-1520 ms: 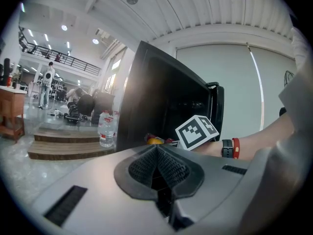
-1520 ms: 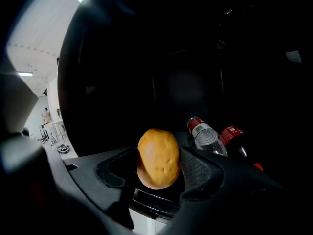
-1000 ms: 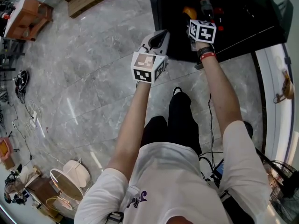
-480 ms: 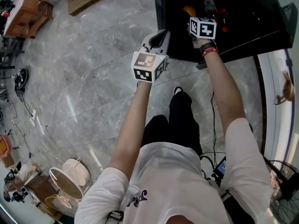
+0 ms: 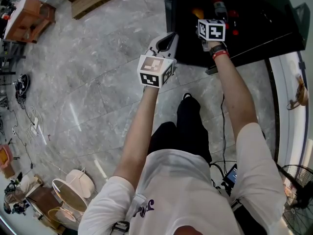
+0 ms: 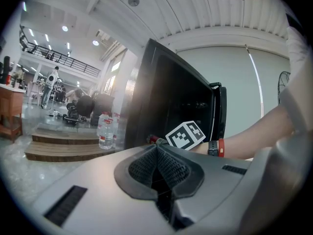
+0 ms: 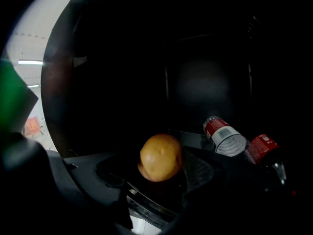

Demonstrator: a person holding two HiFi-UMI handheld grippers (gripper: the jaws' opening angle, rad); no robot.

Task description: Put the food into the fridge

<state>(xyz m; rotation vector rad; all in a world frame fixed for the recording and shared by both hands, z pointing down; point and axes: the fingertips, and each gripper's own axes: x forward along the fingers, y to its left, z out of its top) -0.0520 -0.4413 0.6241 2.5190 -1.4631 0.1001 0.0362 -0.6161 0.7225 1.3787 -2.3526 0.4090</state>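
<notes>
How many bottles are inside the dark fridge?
2. The red-label bottle lies just right of the orange fruit; the second bottle lies further right, beside it. The fridge is very dark, so more may be hidden.

Orange-yellow fruit (image 7: 161,157), black fridge (image 5: 269,18) (bottles (image 7: 224,135) labelled red), grey veined floor (image 5: 98,82).

Open workshop hall, marble floor (image 5: 98,82), mezzanine (image 6: 55,60)
</notes>
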